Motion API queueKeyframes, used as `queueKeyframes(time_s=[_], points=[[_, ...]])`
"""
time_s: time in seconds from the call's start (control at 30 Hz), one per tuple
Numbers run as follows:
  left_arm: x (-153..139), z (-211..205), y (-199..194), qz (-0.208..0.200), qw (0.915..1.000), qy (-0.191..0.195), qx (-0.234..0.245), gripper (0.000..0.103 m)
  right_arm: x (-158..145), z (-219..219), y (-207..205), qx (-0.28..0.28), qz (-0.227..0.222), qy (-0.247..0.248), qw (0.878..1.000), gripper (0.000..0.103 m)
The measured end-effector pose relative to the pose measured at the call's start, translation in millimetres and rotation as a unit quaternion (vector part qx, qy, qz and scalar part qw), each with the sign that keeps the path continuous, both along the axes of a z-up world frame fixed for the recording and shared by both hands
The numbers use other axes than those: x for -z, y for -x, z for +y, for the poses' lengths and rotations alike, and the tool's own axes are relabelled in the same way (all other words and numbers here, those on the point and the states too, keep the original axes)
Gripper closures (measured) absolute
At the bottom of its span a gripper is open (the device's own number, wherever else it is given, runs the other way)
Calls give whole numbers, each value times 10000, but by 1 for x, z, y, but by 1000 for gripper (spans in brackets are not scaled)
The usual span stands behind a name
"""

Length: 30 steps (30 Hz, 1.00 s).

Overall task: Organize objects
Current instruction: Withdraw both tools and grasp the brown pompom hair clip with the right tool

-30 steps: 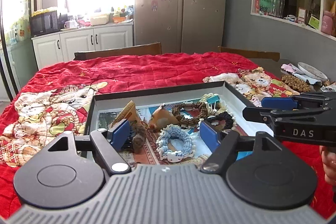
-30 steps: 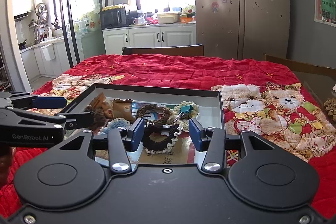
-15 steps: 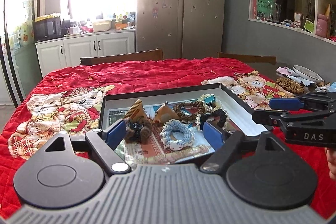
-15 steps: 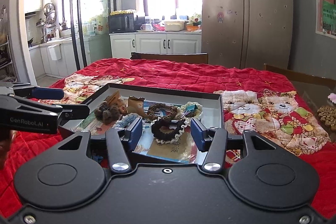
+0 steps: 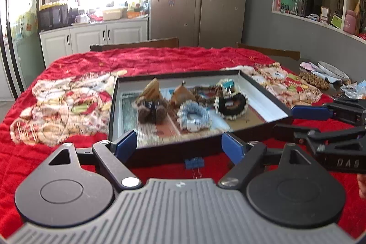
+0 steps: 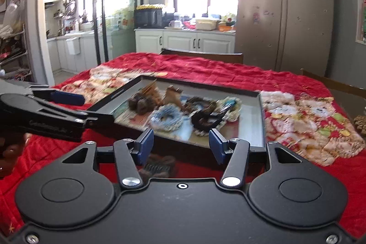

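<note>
A black tray (image 5: pixel 263 86) with white inner walls lies on the red quilt. Inside it are a brown fuzzy clip (image 5: pixel 149 110), a blue scrunchie (image 5: pixel 194 114), a black scrunchie (image 5: pixel 232 104) and a wooden comb (image 5: pixel 152 87). My left gripper (image 5: pixel 178 145) hangs open just short of the tray's near wall, above a small blue binder clip (image 5: pixel 194 162) on the quilt. My right gripper (image 6: pixel 180 145) is opening at the tray's (image 6: pixel 262 120) near edge, nothing pressed between its pads; a brown claw clip (image 6: pixel 157 166) lies on the quilt below it.
Each gripper shows in the other's view: the right gripper (image 5: pixel 286 120) at the tray's right corner, the left gripper (image 6: pixel 97 107) at its left side. A plate (image 5: pixel 332 71) and a beaded mat (image 5: pixel 314 81) sit at the table's right. Chair backs (image 5: pixel 135 46) stand behind.
Both grippers have drawn back from over the tray to its near edge. The binder clip and the claw clip on the quilt have come into view. The right jaws stand slightly wider.
</note>
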<state>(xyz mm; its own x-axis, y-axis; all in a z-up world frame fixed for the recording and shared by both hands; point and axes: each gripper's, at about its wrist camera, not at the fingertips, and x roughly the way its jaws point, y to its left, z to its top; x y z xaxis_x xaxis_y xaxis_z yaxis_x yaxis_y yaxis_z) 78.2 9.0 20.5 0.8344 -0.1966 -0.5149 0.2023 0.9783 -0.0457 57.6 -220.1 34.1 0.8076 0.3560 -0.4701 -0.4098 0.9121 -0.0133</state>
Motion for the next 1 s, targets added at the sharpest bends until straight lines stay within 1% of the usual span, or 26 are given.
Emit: queueKeyframes(time_s=[0.1,0.2,0.33,0.6,0.77,0.83,1.0], points=[[7,1,1,92,9999,41,-11,15,12,9,3,-92,91,86,9999,51],[14,1,0,180,9998,109,-24,15,22,13,5,-152,212,76,9996,51],[23,-2,-1,285,9995,108,-20,15,31,19,5,-220,325,63,9992,51],[37,-8,-12,404,9991,97,-79,15,49,28,-2,-169,445,149,9988,51],[43,-11,-17,474,9988,126,-84,15,53,29,-5,-113,432,202,9988,56],[44,-12,-18,490,9987,128,-71,15,54,30,-4,-126,450,218,9987,65],[49,-16,-22,553,9984,142,-33,18,54,27,-3,-91,398,243,9989,67]])
